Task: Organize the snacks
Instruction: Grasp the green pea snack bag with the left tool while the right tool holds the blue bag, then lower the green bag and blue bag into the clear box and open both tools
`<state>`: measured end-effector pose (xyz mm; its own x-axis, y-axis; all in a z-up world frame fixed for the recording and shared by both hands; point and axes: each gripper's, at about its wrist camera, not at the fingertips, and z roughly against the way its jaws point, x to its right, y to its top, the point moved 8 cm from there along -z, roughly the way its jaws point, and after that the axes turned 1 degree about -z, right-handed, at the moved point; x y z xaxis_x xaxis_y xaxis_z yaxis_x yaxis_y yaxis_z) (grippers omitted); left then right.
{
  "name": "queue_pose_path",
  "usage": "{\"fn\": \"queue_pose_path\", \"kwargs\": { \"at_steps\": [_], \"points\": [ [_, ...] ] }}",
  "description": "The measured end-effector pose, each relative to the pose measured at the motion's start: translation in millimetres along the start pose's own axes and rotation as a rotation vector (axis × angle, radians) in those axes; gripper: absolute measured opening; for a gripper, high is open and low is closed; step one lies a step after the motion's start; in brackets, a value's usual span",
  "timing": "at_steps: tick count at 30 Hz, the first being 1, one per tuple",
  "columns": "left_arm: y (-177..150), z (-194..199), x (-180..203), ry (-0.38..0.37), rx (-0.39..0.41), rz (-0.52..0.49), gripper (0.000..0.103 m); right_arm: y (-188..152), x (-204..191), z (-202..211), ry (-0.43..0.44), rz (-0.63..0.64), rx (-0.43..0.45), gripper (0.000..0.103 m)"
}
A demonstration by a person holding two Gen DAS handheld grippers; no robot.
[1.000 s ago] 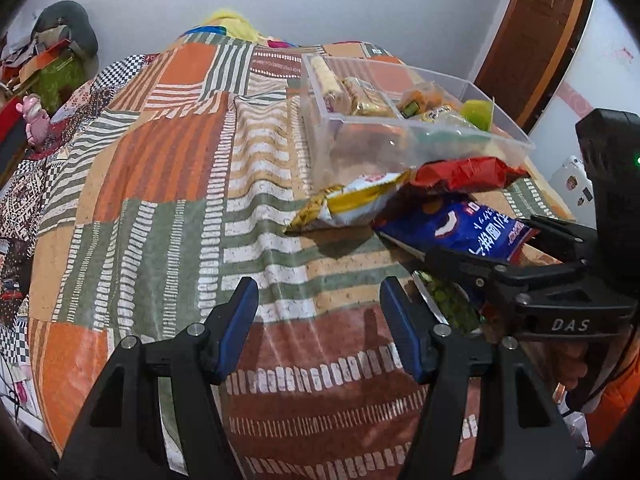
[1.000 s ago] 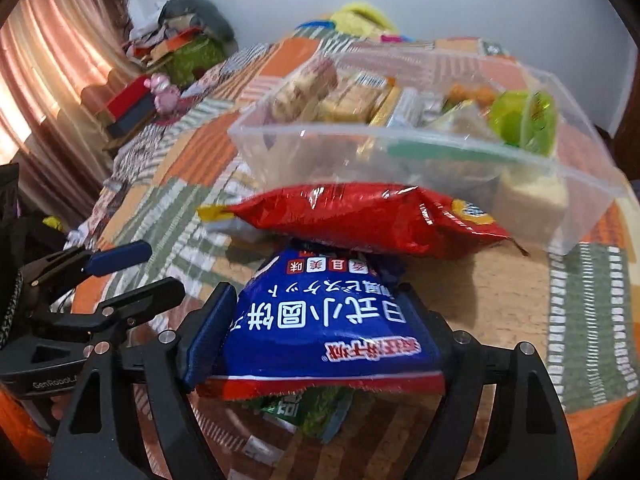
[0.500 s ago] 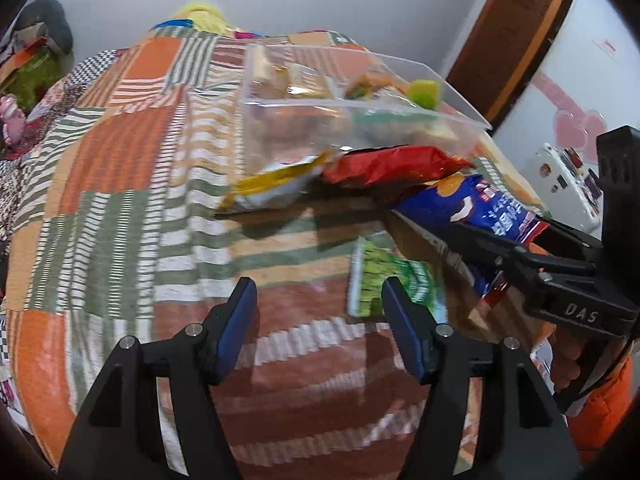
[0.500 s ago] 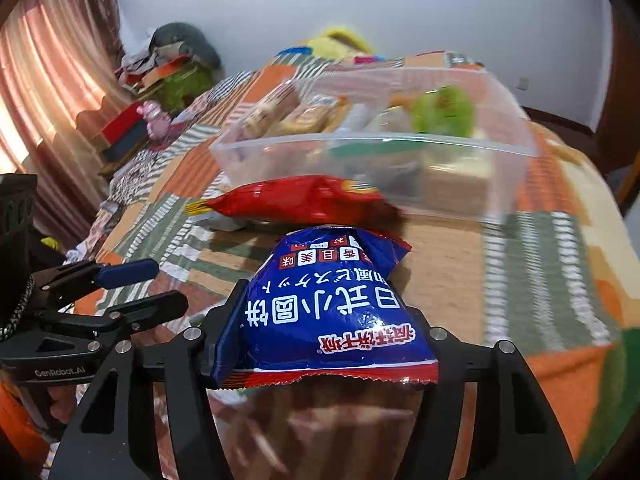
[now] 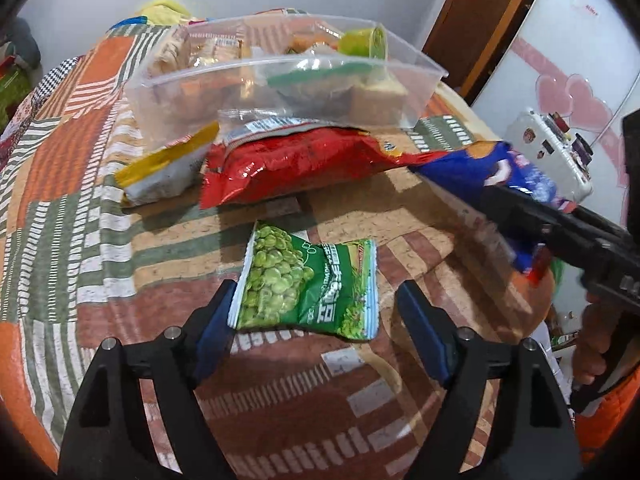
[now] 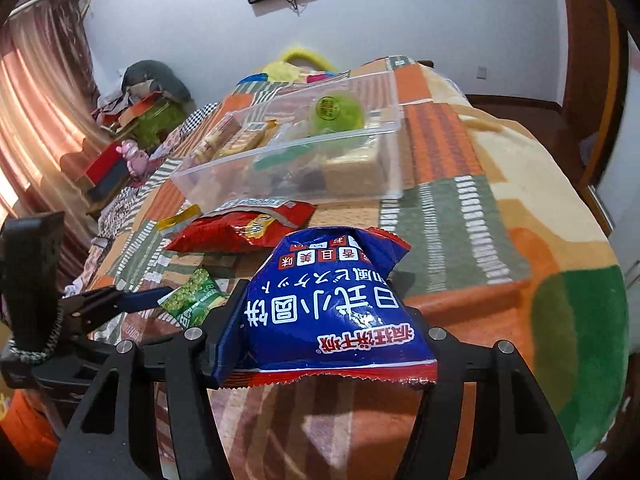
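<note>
Right gripper (image 6: 320, 344) clamps one blue packet (image 6: 332, 312); three lie loose.

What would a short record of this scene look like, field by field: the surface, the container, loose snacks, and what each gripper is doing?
surface: patchwork bedspread
container: clear plastic bin, holding several snacks
loose snacks: red bag and yellow-ended packet lying before the bin
left gripper: jaws opening around the green pea packet, which lies on the bedspread, not gripped
right gripper: shut on a blue cracker bag, lifted clear of the bedspread
</note>
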<state>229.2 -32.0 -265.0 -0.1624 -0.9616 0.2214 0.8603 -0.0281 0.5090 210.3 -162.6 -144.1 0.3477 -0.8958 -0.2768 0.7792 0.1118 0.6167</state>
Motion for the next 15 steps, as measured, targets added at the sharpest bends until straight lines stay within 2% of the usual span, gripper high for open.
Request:
{"fn": "queue_pose_path", "kwargs": {
  "at_steps": [3,4,8,12,14,15],
  "points": [
    [3,-2,0,-0.007,0.019,0.005,0.073,0,1,4,0.002,-0.002,0.008,0.058],
    [4,-3,-1,-0.011,0.024,0.004,0.064,1,1,5,0.0,-0.002,0.011,0.058],
    [4,2,-3,-0.047,0.03,-0.007,0.047,1,3,10,-0.001,-0.005,0.026,0.058],
    [2,17,-10,-0.023,0.049,-0.017,0.043,7,-1,17,-0.002,0.006,0.053,0.058],
    [3,26,-12,-0.021,0.061,-0.015,0.032,10,-2,20,0.0,0.01,0.066,0.058],
    [4,31,-12,-0.024,0.066,-0.008,0.031,13,-3,22,0.002,0.012,0.073,0.058]
  ]
}}
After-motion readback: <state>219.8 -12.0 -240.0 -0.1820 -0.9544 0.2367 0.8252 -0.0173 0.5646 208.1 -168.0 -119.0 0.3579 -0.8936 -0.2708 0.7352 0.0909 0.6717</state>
